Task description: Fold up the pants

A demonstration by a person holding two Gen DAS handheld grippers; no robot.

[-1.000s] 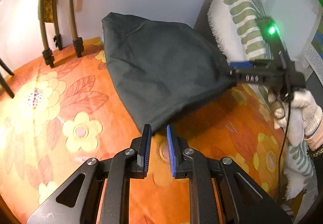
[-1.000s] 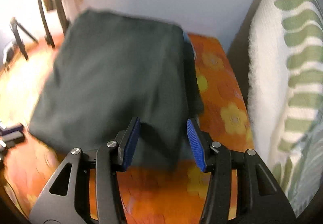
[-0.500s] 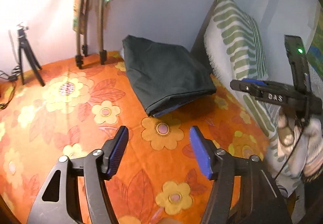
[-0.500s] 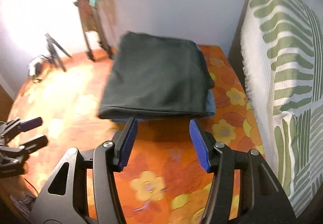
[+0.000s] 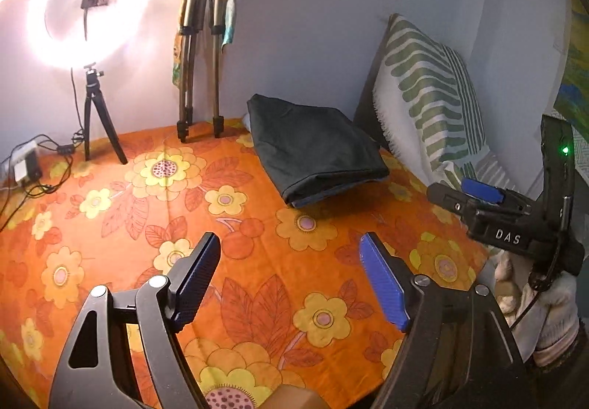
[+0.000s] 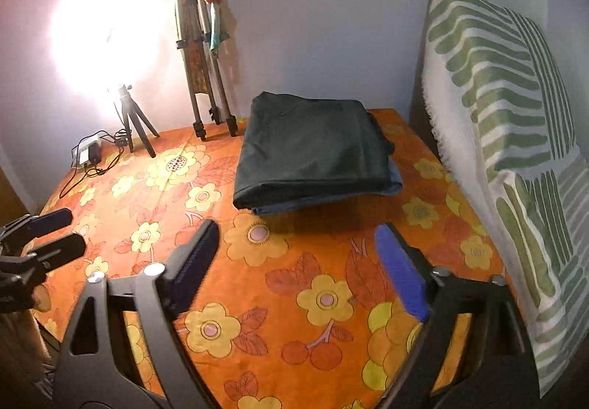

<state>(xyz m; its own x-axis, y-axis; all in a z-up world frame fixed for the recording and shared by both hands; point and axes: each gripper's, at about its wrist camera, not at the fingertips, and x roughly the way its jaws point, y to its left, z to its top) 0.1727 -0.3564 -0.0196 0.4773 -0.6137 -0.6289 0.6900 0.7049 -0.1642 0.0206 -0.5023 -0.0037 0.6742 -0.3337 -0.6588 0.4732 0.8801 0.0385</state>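
Note:
The dark pants (image 5: pixel 316 151) (image 6: pixel 313 147) lie folded in a flat stack at the far side of the orange flowered bedspread (image 5: pixel 257 261), with a blue layer showing under the near edge. My left gripper (image 5: pixel 290 238) hovers well short of them; its jaws are opening and nothing is between them. My right gripper (image 6: pixel 297 225) is likewise back from the stack, its jaws opening wide and empty. The right gripper (image 5: pixel 478 195) also shows at the right of the left wrist view, held by a gloved hand (image 5: pixel 545 298). The left gripper (image 6: pixel 75 228) appears at the left edge of the right wrist view.
A green-striped pillow (image 5: pixel 430 92) (image 6: pixel 508 96) leans on the right beside the pants. A bright ring light on a small tripod (image 5: pixel 88 11), a folded tripod (image 5: pixel 198 77) and a charger with cables (image 5: pixel 25 166) stand along the back wall at the left.
Both grippers have let go of the pants, pulled back and up from them, and their jaws have spread. The pants now lie settled on the bedspread.

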